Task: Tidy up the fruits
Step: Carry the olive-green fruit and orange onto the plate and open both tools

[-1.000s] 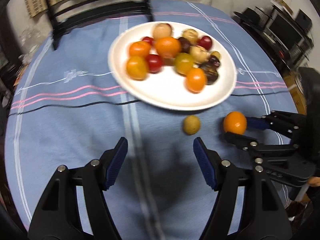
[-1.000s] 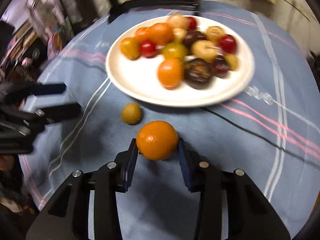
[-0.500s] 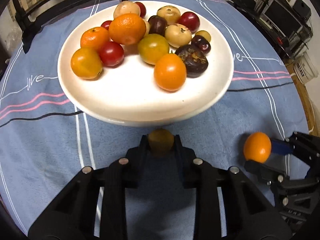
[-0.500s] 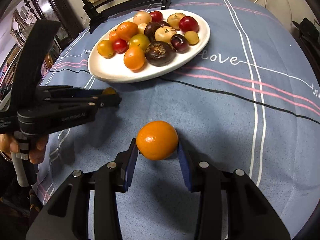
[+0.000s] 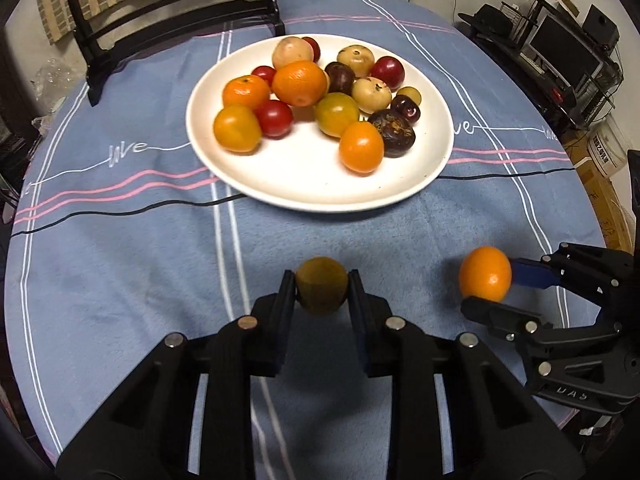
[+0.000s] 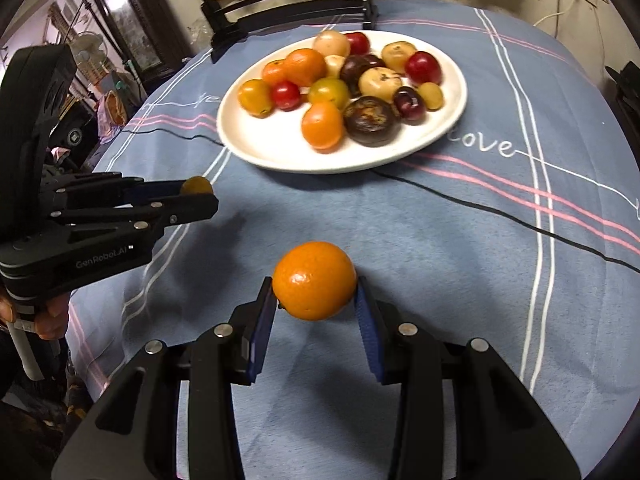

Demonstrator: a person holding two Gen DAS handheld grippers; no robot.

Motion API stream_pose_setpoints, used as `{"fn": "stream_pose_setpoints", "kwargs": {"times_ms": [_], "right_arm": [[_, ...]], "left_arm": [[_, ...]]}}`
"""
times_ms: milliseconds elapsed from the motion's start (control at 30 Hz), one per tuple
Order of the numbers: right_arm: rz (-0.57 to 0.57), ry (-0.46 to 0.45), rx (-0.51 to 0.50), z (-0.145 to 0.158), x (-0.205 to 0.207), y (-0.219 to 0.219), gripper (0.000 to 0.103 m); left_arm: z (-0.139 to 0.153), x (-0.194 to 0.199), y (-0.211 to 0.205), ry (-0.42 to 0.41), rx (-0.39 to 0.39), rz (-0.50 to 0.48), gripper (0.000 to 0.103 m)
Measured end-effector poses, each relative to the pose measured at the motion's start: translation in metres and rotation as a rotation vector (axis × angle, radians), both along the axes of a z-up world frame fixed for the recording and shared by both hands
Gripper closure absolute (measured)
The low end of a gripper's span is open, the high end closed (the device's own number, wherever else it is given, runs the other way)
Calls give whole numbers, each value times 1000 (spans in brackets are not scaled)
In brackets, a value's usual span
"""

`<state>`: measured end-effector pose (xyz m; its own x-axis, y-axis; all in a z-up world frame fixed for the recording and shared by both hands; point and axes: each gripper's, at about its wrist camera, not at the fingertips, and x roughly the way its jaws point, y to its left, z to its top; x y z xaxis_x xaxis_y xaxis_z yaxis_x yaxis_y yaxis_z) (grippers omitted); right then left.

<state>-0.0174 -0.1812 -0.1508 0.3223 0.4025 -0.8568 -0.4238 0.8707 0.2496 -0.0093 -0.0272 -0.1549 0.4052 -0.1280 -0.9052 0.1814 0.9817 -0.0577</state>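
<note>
"GenRobot.AI" left gripper (image 6: 196, 196) grips brownish fruit (image 5: 321, 290); right gripper (image 6: 316, 300) w/ orange (image 6: 314, 286).

Soft, matt blue cloth (image 5: 120, 248) covers the table. The white plate (image 5: 304, 184) looks like smooth glazed ceramic. The orange (image 6: 314, 286) shines, finely dimpled; the brownish fruit (image 5: 321, 290) is dull. Matt black plastic grippers carry bright metal pins (image 5: 248, 322).
</note>
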Motion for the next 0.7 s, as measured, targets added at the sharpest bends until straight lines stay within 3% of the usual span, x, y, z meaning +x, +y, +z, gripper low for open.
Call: {"fn": "stream_pose_setpoints", "kwargs": {"times_ms": [233,500,700], "right_arm": [[10,-44,26,23,-1,9,63],[16,-216,53,102,22,10,63],[3,-301,70,140,47,10,63]], "left_arm": [[32,-3,1,-75,24,-9,77],[94,19,2,-217,49,-4,76],[117,40,3,-265,45,24,77]]}}
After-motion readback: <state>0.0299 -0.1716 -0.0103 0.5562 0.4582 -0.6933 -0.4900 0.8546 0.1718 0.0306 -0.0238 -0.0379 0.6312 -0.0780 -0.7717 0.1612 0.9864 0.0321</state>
